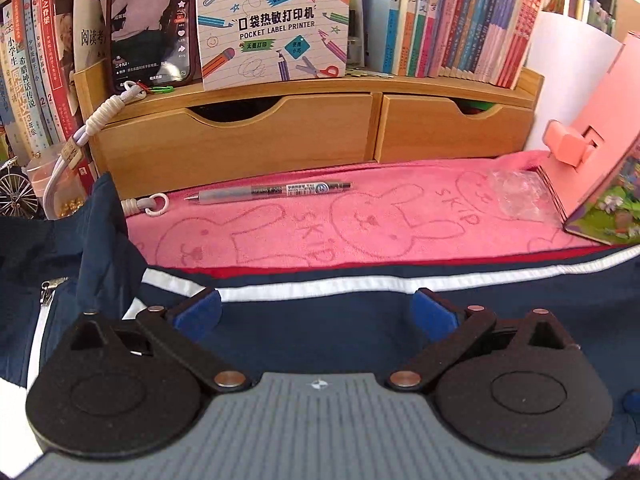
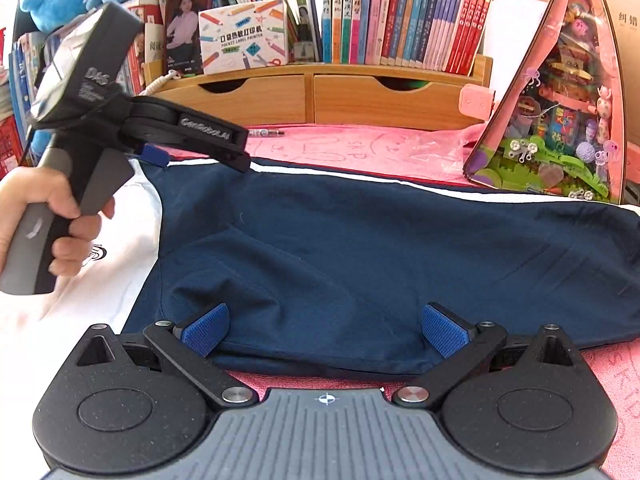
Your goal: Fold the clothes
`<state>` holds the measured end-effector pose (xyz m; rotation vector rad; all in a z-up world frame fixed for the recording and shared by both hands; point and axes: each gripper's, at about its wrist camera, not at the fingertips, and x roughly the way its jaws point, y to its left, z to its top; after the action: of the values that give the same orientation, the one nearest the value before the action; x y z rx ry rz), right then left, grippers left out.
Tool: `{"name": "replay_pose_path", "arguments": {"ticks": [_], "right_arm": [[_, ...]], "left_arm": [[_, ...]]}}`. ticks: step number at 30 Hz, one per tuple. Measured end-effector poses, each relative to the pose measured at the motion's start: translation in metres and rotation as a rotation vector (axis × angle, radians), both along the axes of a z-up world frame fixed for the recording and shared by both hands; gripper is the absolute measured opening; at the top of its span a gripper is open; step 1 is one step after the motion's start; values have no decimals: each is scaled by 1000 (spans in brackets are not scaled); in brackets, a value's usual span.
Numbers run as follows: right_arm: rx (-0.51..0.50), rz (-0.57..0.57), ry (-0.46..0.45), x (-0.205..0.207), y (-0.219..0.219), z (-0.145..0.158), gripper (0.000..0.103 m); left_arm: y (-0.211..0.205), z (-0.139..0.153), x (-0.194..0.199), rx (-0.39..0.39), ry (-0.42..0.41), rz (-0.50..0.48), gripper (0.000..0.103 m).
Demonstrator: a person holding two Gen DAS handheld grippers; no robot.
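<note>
The navy garment [image 2: 380, 248] lies spread across the pink towel [image 1: 360, 216], its white-striped far edge toward twelve o'clock, probably flattened for folding. The right gripper [image 2: 326, 330] hovers at the near hem at six o'clock, jaws spread wide and empty, placed to take that edge. The left gripper [image 1: 316, 312], likewise spread and holding nothing, sits over the stripe near ten o'clock in the right wrist view, gripped by a hand [image 2: 48, 224], likely to pin or lift the far side.

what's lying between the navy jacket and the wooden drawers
A pen lying on a pink towel, seen best in the left wrist view.
</note>
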<state>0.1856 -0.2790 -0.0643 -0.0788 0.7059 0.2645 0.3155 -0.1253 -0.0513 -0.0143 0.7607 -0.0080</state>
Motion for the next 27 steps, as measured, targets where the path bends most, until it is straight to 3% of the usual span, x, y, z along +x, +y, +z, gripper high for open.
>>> {"name": "replay_pose_path", "arguments": {"ticks": [4,17,23,27], "right_arm": [[0,-1,0,0,1,0,103],[3,-2,2,-1,2,1,103],[54,-23,0,0,-7,1,103],[208,-97,-32,-1,-41,2,103]], "left_arm": [[-3,-10,-6,40,-1,-27,103],[8,-12,50,48,2,160,103],[19,8,-7,-12,-56,105,102],[41,24,-73,-33,-91,49,102]]}}
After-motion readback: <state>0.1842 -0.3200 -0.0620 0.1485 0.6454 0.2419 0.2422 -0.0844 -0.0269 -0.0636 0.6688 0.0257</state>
